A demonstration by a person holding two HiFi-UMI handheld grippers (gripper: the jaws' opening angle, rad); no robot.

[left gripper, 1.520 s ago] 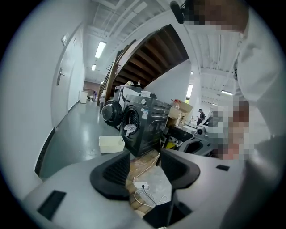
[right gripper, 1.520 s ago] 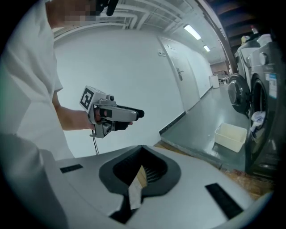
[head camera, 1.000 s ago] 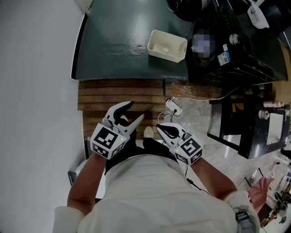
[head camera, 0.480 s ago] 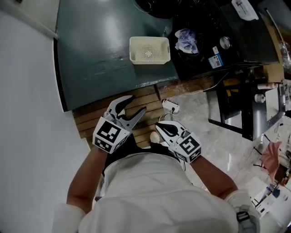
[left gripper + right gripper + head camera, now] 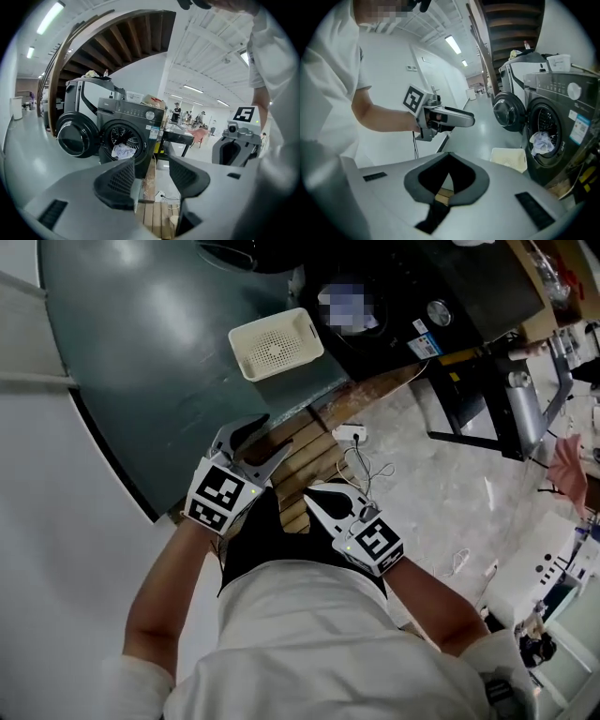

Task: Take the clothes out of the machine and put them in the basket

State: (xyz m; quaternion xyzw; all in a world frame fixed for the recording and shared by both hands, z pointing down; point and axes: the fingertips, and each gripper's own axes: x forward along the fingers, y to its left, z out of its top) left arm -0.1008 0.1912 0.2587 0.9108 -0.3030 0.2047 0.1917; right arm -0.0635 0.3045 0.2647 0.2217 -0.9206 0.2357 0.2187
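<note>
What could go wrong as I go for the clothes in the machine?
The corded plug lies on the floor toward the machine; feet could catch it. The clothes hang at the drum's lip and might drop beside the basket. The right gripper is shut; open it before reaching.

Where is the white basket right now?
In the head view, the white basket sits on the dark green floor near the top middle, just left of the dark washing machine.
</note>
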